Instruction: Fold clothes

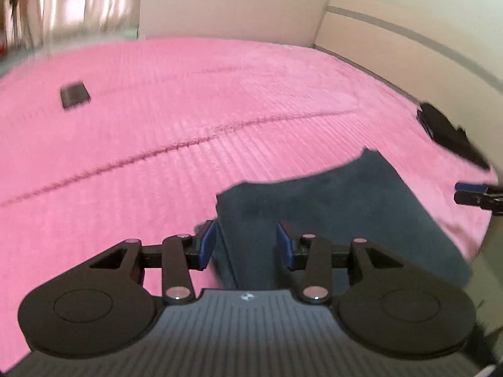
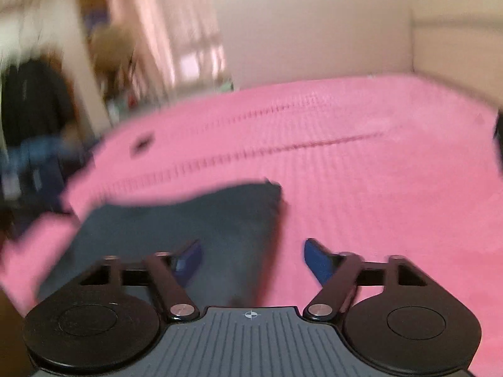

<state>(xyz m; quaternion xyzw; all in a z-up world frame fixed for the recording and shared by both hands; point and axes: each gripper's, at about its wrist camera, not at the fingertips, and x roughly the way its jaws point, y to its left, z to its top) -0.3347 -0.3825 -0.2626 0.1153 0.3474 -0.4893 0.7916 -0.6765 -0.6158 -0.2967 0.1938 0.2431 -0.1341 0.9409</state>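
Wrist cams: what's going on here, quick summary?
A person holds two grippers over a dark blue garment lying on a pink bedspread. The left gripper is open over the garment's left edge; the right gripper is open over its right edge. Neither grips the cloth. A small dark object lies farther off on the bed. Both views are motion-blurred.

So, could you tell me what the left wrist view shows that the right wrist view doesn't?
Only the left wrist view shows the headboard, a black pile beside it, and the right gripper's tips at the edge. Only the right wrist view shows a blurred, cluttered room past the bed's end. Both show the pink bedspread, the dark garment and a small black object.
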